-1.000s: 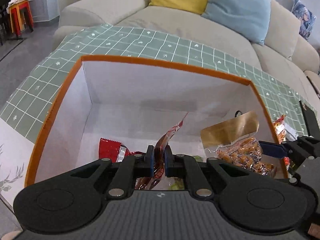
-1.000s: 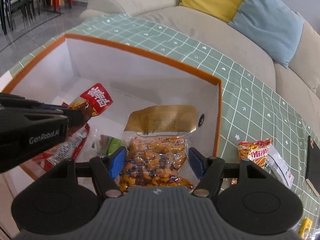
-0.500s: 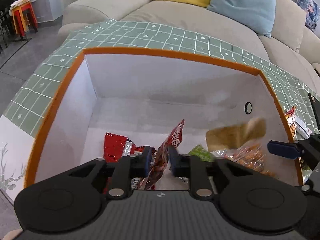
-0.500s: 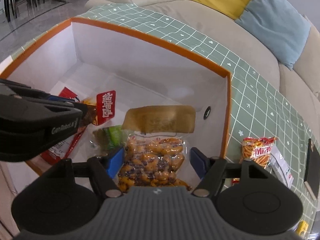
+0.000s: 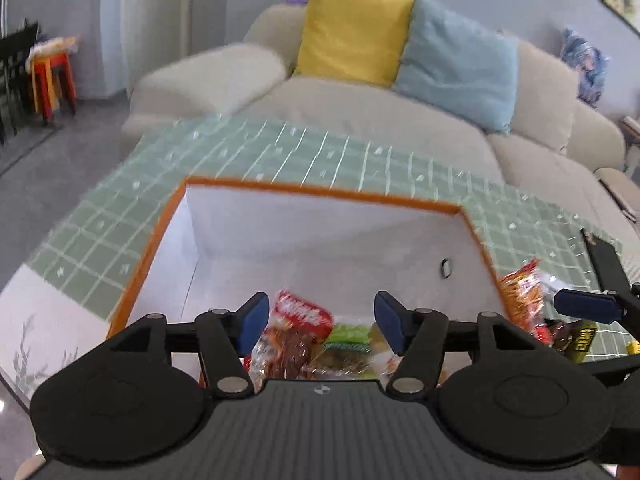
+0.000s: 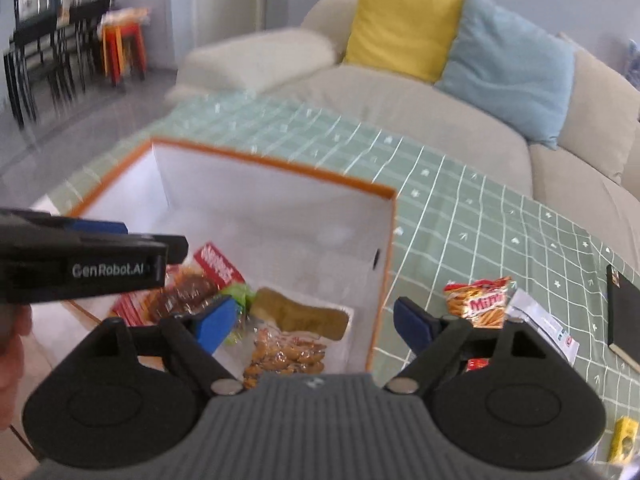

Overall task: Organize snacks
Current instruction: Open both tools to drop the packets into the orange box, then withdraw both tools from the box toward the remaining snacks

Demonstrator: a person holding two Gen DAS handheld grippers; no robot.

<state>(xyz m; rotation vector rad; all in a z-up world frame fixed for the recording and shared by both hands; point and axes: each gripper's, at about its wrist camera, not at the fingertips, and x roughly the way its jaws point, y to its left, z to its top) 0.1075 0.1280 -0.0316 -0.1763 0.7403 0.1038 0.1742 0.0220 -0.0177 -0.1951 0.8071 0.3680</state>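
Evidently both grippers, left gripper (image 5: 318, 322) and right gripper (image 6: 310, 322), just opened wide, empty, above box (image 6: 280, 160). Orange snack packet (image 6: 478, 302) on tablecloth (image 6: 460, 208) beside box: light, crinkly, crushable; pinch sealed edge.

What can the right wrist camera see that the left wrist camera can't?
Only the right wrist view shows the bag of orange snacks lying in the box, the small yellow packet on the table, and the dining chairs.

Only the left wrist view shows the patterned blue cushion at the sofa's far end.

Both show the orange-rimmed box, the red-topped packet inside it, the yellow pillow and the light blue pillow.
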